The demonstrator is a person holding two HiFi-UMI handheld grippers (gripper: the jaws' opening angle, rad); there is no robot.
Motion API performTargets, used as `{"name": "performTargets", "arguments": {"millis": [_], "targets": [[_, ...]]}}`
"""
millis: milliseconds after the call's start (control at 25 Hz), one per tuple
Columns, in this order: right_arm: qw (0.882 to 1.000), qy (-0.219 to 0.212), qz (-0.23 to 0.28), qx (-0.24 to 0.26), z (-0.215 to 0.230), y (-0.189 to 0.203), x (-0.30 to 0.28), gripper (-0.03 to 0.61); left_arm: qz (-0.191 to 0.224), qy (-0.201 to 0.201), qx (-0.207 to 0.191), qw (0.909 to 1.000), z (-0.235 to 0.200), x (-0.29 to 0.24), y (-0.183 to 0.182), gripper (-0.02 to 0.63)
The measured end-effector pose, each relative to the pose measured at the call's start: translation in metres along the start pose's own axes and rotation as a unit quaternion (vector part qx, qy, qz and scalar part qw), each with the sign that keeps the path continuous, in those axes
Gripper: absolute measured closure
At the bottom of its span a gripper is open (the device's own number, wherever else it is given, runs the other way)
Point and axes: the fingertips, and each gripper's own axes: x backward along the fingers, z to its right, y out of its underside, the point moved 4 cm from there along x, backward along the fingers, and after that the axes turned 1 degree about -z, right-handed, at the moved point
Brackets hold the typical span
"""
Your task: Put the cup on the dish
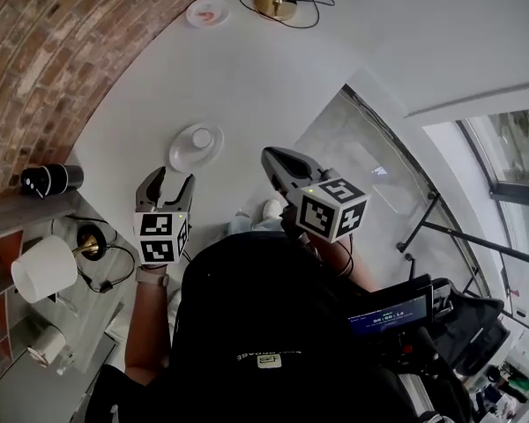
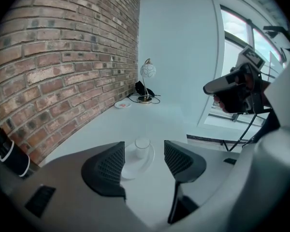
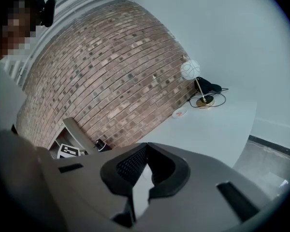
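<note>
Already the cup (image 1: 203, 137) stands upright on the dish (image 1: 183, 157), toward the far side of it and not in the middle. The dish rests on the white table (image 1: 273, 77). So the job looks done, or very nearly done.

The left gripper (image 1: 171, 181) hangs in the air just near the dish. Its two fingers are wide apart and nothing is between them. In the left gripper view the cup and dish show in the gap between the fingers, but farther off, not touched. The right gripper (image 1: 273, 159) is held up beside it, over the edge of the table. Its fingers are pressed together and they hold nothing.

The cup looks small, so it is likely light. It looks hard and smooth, so it may be slippery, and it could crack if it is squeezed hard or dropped. The dish is thin and flat and would slide if it is bumped.

If the cup needs moving to the middle of the dish, the best place to hold it would be across its round sides, about halfway up, with a soft squeeze. Holding it by the rim could tip it.
</note>
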Motion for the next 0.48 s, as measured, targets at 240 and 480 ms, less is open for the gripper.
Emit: {"name": "performTargets", "arguments": {"millis": [240,480], "targets": [[0.998,-0.047,-0.028,0.018,-0.014,0.001,-0.016,0.575,0.024,-0.034,0.053,0.9977,0.003,0.030,0.013,0.351],[0.993,-0.095,-0.058,0.033,-0.028,-0.003,-0.037,0.575,0.047,-0.065,0.130,0.9882,0.005,0.059,0.025,0.351]]}}
